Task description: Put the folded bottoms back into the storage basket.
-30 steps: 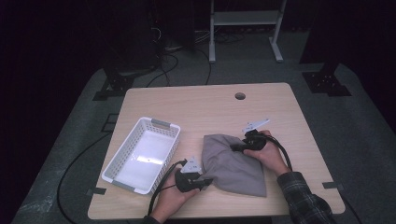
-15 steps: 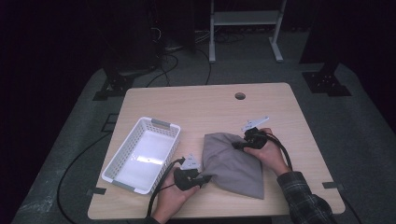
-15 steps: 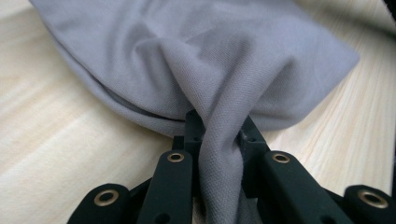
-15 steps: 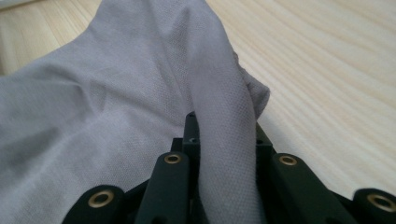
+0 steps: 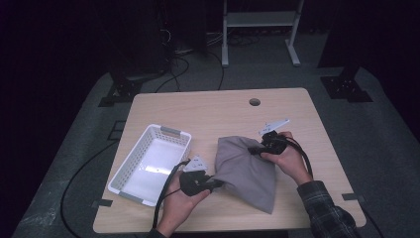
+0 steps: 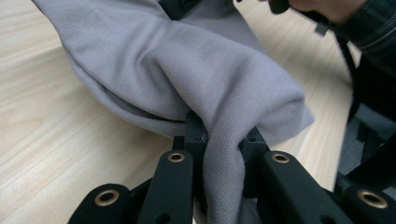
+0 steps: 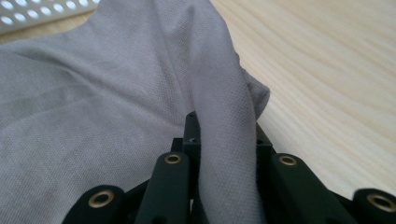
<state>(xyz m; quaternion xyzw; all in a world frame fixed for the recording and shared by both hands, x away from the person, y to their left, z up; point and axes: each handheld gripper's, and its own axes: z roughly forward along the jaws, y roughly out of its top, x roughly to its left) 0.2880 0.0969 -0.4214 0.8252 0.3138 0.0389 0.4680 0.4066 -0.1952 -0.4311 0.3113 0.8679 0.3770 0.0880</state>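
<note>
Table (image 5: 208,111) brightly lit from above, surroundings dark; nearest cloth (image 6: 224,186) blurred.

Light wooden table (image 5: 208,111), white basket (image 5: 148,158), grey cloth (image 5: 245,171) partly resting

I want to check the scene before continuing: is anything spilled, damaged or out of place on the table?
Nothing stands out. The grey cloth is bunched only where the left gripper and right gripper pinch it. The white basket sits upright beside it.
</note>
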